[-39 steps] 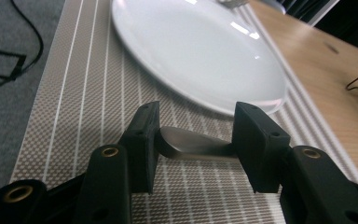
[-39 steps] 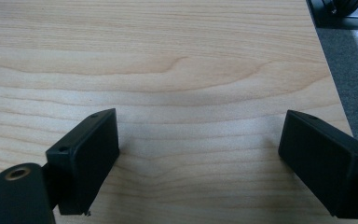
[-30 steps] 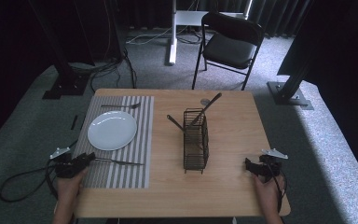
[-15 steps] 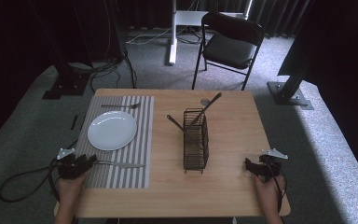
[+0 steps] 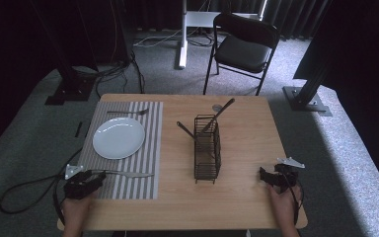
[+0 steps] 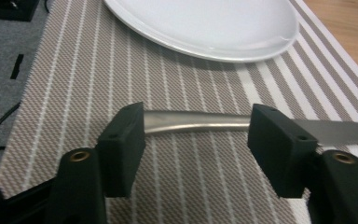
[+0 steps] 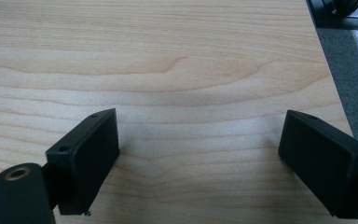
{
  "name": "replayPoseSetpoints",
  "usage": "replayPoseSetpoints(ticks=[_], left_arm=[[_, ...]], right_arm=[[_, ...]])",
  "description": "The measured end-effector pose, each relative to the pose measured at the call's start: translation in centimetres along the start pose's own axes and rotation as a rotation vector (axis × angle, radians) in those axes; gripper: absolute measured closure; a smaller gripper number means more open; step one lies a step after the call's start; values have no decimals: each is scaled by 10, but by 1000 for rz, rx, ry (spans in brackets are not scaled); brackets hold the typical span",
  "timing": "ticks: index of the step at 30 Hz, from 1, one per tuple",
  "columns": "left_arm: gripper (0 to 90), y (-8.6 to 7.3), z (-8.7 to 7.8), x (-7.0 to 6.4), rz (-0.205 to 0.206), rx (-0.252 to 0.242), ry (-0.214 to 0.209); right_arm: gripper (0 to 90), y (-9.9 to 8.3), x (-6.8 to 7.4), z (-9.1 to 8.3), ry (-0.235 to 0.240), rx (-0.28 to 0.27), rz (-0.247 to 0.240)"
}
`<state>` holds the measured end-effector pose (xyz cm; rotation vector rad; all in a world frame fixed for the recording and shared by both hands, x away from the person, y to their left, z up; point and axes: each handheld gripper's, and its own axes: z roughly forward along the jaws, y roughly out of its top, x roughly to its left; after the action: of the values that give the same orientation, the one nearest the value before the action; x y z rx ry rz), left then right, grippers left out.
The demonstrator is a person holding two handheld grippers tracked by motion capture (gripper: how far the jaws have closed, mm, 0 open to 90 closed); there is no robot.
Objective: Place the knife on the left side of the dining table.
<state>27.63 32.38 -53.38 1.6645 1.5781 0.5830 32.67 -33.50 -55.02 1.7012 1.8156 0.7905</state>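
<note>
Down low, the left tool (image 6: 196,144) gapes around a knife (image 6: 242,125) on the placemat (image 6: 98,84) — not gripping; right tool (image 7: 209,158) wide open over bare desk (image 7: 168,60).

The high view is dim overall — the surroundings fall to near black, while a pale band of light crosses the grey floor (image 5: 355,148) at right. The wooden table (image 5: 246,148) is evenly lit, and the wire basket (image 5: 207,148) casts only a faint shadow. The white plate (image 6: 205,23) shows soft glare in the left gripper view. Both gripper views are brighter, slightly soft — near jaws blur at the lower edge.
</note>
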Motion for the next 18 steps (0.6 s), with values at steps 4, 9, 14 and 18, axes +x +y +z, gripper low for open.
replayPoseSetpoints(ticks=[4,9,14,18], left_arm=[[316,-5,-2,-10,16,12,7],[261,-8,-5,-14,23,3,0],[179,-12,-4,-15,39,40,-8],[95,-14,-1,-16,49,77,0]], right_arm=[[116,0,0,0,0,0,0],[116,0,0,0,0,0,0],[116,0,0,0,0,0,0],[116,0,0,0,0,0,0]])
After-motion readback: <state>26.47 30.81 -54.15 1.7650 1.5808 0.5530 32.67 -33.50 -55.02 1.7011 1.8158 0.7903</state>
